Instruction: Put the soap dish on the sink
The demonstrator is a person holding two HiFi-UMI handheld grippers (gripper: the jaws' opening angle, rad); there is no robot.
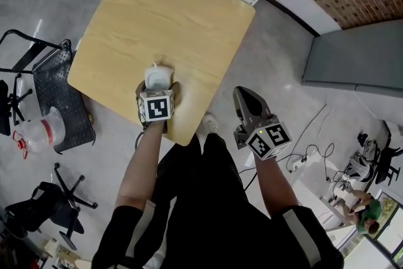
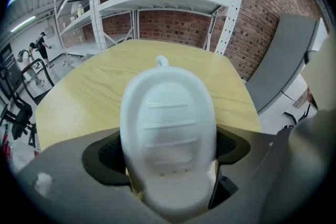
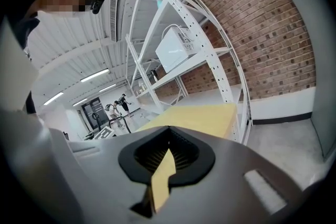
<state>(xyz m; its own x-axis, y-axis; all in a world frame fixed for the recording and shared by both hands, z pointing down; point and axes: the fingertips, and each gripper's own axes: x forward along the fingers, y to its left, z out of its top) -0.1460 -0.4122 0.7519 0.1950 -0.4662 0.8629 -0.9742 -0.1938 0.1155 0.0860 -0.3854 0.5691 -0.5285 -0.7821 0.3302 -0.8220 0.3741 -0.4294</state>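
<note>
Wooden table (image 1: 189, 16), frame centre: soap dish (image 2: 168, 134) is being clamped over it by left gripper (image 1: 157, 86).
Right gripper (image 1: 247, 103), lower right, is being held closed and empty; slippage of the smooth dish is being risked by any tilting.

soap dish (image 2: 168, 118) near end blurred, nearer half hidden behind left hand-held gripper (image 1: 157, 84) (head view)

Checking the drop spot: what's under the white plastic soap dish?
A pale wooden tabletop lies below the white oval plastic soap dish, gripped in the left claw. The dish hides the patch beneath, so contact is unclear.
</note>
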